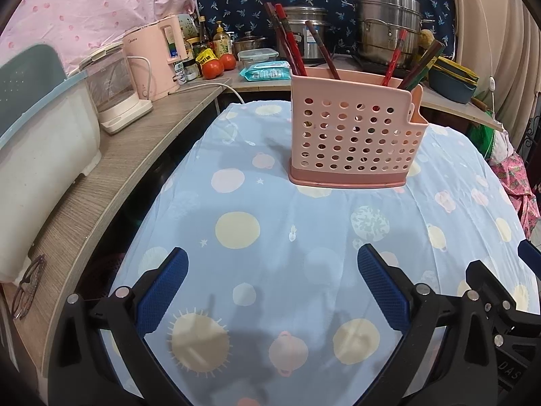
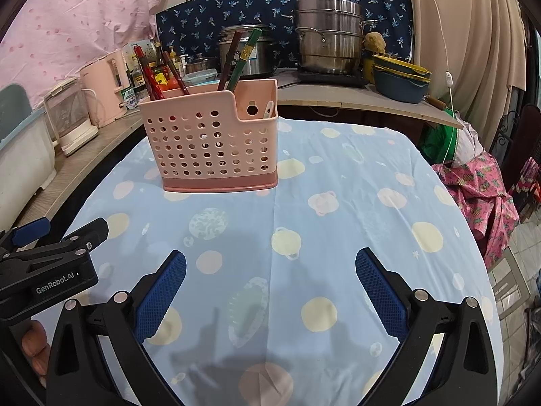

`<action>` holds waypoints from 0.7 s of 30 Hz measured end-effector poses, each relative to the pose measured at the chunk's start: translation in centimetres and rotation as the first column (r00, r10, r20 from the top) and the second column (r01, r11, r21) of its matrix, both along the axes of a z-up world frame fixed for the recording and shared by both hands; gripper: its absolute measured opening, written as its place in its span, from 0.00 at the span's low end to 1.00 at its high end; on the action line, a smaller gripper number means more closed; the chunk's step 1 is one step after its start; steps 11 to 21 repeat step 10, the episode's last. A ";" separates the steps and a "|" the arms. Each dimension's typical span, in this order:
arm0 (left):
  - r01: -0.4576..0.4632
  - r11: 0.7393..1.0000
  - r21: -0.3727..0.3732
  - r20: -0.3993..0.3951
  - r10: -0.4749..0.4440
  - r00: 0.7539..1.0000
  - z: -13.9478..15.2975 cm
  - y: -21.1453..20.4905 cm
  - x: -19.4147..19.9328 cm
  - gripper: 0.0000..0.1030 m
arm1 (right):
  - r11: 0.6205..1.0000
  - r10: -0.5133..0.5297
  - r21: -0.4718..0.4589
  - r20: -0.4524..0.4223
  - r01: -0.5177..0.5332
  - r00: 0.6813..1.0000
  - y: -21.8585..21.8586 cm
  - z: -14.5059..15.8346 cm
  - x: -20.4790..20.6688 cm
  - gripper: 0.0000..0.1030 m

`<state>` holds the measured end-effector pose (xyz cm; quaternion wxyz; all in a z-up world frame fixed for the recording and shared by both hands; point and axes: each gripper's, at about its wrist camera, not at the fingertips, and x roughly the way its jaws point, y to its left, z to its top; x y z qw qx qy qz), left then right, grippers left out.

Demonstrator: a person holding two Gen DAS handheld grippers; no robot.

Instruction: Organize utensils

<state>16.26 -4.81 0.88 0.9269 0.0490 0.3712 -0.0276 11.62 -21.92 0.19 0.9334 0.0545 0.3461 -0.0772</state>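
Chopsticks (image 1: 287,40) stand in a pink basket (image 1: 355,135) with round holes, and the basket sits on my table, on a blue cloth (image 1: 270,237) with yellow and pink dots. Some sticks are red and lean at the left end of the basket. More sticks (image 1: 392,59) lean at the right end, one red and some dark. From my right camera I see a green stick (image 2: 245,57) and a brown one side by side in the basket, and a small white thing (image 2: 268,108) in the low pocket at the right end. I cannot tell what that white thing is.

My left gripper (image 1: 272,287) hangs over the cloth, near me, well apart from the basket. Its two blue pads (image 1: 162,291) are spread wide and hold nothing. My right gripper (image 2: 270,287) is the same: wide apart, with only cloth between the pads (image 2: 382,291). From the right camera the left gripper shows at the left edge, and my fingers (image 2: 33,345) peek out under it.

Behind the table runs a wooden shelf (image 1: 135,149). A pink kettle (image 1: 155,57) and a clear jug (image 1: 111,91) stand on it, with two tomatoes (image 1: 219,66) farther back. Big metal pots (image 1: 389,30) stand behind the basket. A pair of glasses (image 1: 28,287) lies on the shelf at my left.
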 end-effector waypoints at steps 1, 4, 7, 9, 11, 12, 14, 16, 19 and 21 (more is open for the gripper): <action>0.002 1.000 0.000 0.001 -0.002 1.000 0.0 0.0 0.0 0.93 | 1.000 0.000 0.001 -0.001 0.000 1.000 0.0 0.0 0.0 0.94; -0.001 1.000 0.006 0.001 0.001 1.000 0.1 0.0 0.1 0.93 | 1.000 0.000 0.001 0.000 0.000 1.000 0.0 0.0 0.0 0.94; -0.007 1.000 -0.003 0.010 0.007 1.000 0.2 0.1 0.1 0.93 | 1.000 -0.004 0.002 -0.001 0.004 1.000 -0.1 -0.1 -0.1 0.94; 0.001 1.000 -0.007 0.011 -0.001 1.000 0.2 0.2 0.1 0.93 | 1.000 -0.008 0.003 0.000 0.008 1.000 -0.2 -0.1 -0.1 0.94; 0.004 1.000 -0.005 0.014 -0.003 1.000 0.2 0.2 0.1 0.93 | 1.000 -0.009 0.004 -0.001 0.009 1.000 -0.2 -0.2 -0.2 0.94; 0.004 1.000 -0.005 0.014 -0.003 1.000 0.2 0.2 0.1 0.93 | 1.000 -0.009 0.004 -0.001 0.009 1.000 -0.2 -0.2 -0.2 0.94; 0.004 1.000 -0.005 0.014 -0.003 1.000 0.2 0.2 0.1 0.93 | 1.000 -0.009 0.004 -0.001 0.009 1.000 -0.2 -0.2 -0.2 0.94; 0.004 1.000 -0.005 0.014 -0.003 1.000 0.2 0.2 0.1 0.93 | 1.000 -0.009 0.004 -0.001 0.009 1.000 -0.2 -0.2 -0.2 0.94; 0.004 1.000 -0.005 0.014 -0.003 1.000 0.2 0.2 0.1 0.93 | 1.000 -0.009 0.004 -0.001 0.009 1.000 -0.2 -0.2 -0.2 0.94; 0.004 1.000 -0.005 0.014 -0.003 1.000 0.2 0.2 0.1 0.93 | 1.000 -0.009 0.004 -0.001 0.009 1.000 -0.2 -0.2 -0.2 0.94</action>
